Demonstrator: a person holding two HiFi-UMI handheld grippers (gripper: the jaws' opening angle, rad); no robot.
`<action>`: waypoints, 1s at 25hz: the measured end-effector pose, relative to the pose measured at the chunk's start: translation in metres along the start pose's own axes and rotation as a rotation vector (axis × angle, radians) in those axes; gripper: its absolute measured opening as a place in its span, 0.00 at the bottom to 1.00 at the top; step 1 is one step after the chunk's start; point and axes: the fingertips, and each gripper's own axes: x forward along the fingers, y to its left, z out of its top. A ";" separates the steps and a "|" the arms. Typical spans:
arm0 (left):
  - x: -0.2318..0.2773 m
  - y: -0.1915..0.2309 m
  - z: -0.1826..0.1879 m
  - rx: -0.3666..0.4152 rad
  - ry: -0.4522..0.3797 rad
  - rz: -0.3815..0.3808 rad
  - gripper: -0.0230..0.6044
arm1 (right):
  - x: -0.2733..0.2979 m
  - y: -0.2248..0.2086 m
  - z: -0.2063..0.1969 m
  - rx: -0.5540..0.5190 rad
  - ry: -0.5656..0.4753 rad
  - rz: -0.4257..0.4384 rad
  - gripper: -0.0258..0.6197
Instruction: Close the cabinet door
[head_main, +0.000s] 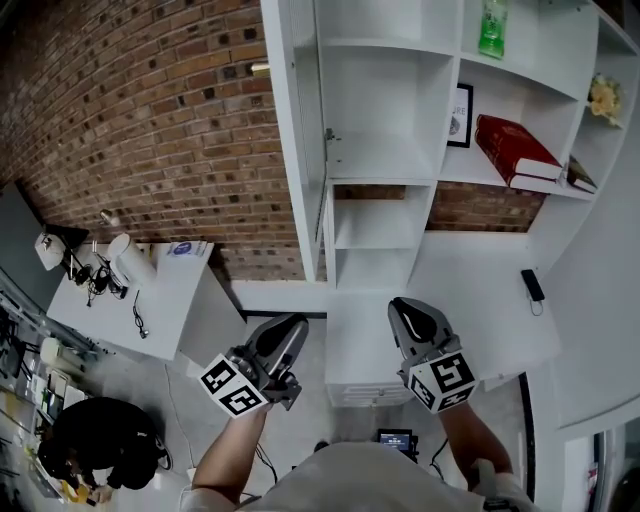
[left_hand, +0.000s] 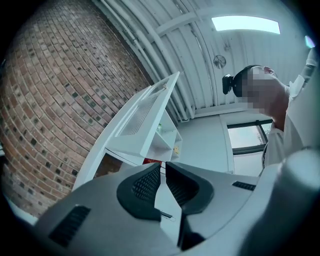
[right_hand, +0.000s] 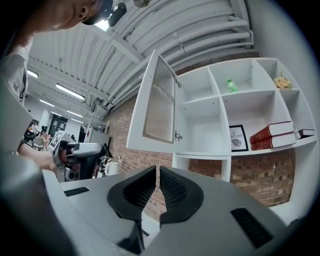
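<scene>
Rough red brick wall (head_main: 150, 110) runs behind a tall white open-shelf cabinet unit (head_main: 400, 150), and we look steeply down on it from above. The task's thing, the white cabinet door with a ribbed pane (head_main: 290, 150), stands swung wide out from the upper left compartment. In the head view we see it almost edge-on, left of the shelves. In the right gripper view its inner face and hinges show beside the empty compartment.

Both tools are held low and well apart from the door, so we judge the closing has not begun. The left gripper (head_main: 280, 340) sits on the door's side and the right gripper (head_main: 415, 325) under the middle shelves. To do this step well, we would bring the left gripper up to the outer face of the door, near its free edge and far from the hinges, where a light push turns it most easily. We would press with the flat of the fingers, not a tip, follow the door's arc round, and slow down before it meets the frame so it does not bounce back. The right gripper could steady or finish the push once the door is nearly flush.

On the left tool, the dark ribbed fingers (left_hand: 145, 185) are drawn almost together, with only a thin slit between the pads and nothing in it. On the right tool, the fingers (right_hand: 137, 192) are likewise closed to a hairline, holding and touching nothing.
</scene>
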 end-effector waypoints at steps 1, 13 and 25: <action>0.002 0.000 0.003 0.007 -0.002 -0.003 0.10 | 0.001 -0.001 0.004 -0.012 -0.008 0.002 0.09; 0.026 0.001 0.070 0.143 -0.075 -0.040 0.10 | 0.013 -0.007 0.073 -0.174 -0.109 0.017 0.09; 0.053 -0.007 0.128 0.272 -0.118 -0.080 0.10 | 0.027 0.007 0.129 -0.291 -0.189 0.039 0.09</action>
